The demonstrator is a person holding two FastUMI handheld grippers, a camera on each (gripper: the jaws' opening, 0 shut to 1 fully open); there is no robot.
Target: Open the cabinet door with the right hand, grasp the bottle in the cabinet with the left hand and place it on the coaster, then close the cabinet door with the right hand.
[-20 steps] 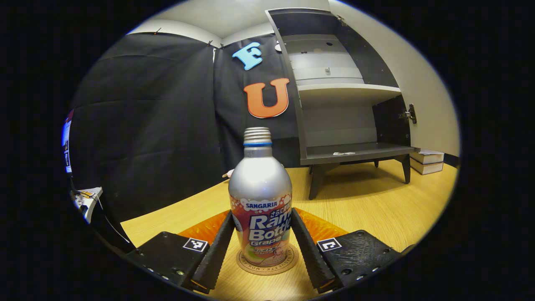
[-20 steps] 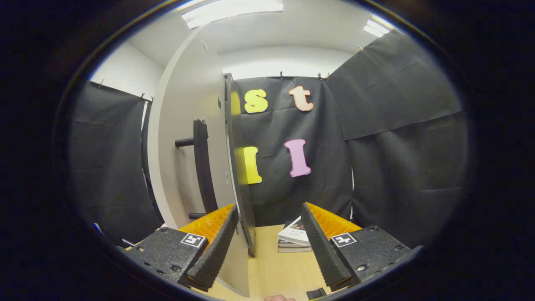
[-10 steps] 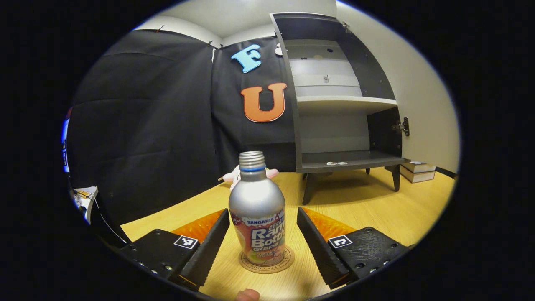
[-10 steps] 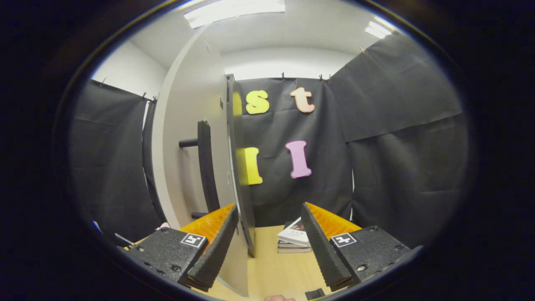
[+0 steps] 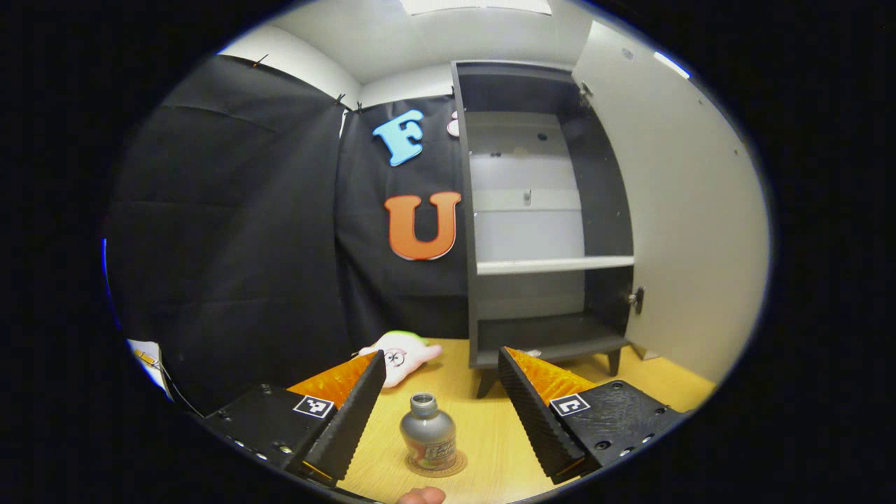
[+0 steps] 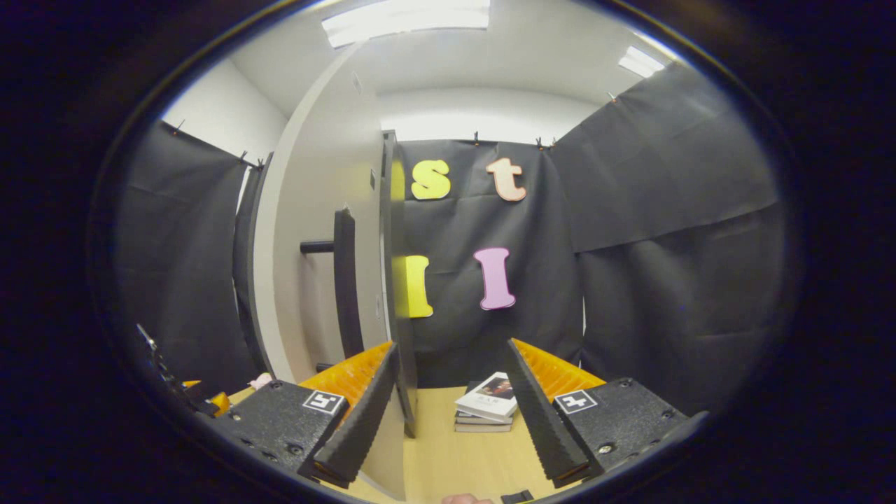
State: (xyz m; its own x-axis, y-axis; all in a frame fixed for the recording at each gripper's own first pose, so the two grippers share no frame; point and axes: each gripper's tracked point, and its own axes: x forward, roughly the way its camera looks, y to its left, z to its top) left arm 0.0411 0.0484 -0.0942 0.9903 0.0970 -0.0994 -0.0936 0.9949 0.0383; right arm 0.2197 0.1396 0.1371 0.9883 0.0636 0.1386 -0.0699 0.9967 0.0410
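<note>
- Bottle (image 5: 428, 439) first since that's the point here: it stood upright on the coaster (image 5: 458, 465), down on the table (image 5: 483, 420), well apart from the cabinet and not held by anything.
- Cabinet (image 5: 542, 210) was the biggest thing in the left gripper view, wide open, with a light shelf (image 5: 553, 264) across the middle and dark walls inside. Bottom compartment looked pretty much bare, just some small pale bit I couldn't make out.
- Door (image 6: 322, 231) swung all the way out. In the right gripper view it stood edge-on, with the dark bar handle (image 6: 343, 280) on its pale face.
- Left gripper (image 5: 434, 413) hovered above and behind the bottle, fingers spread wide, touching nothing.
- Right gripper (image 6: 451, 413) sat right at the door's edge, fingers also spread apart. The edge ran down just beside the left finger; couldn't tell if they touched.
- Books (image 6: 484, 407), a small stack, lay on the table past the door.
- Plush toy (image 5: 399, 353), pinkish white, lay near the cabinet's leg by the wall.
</note>
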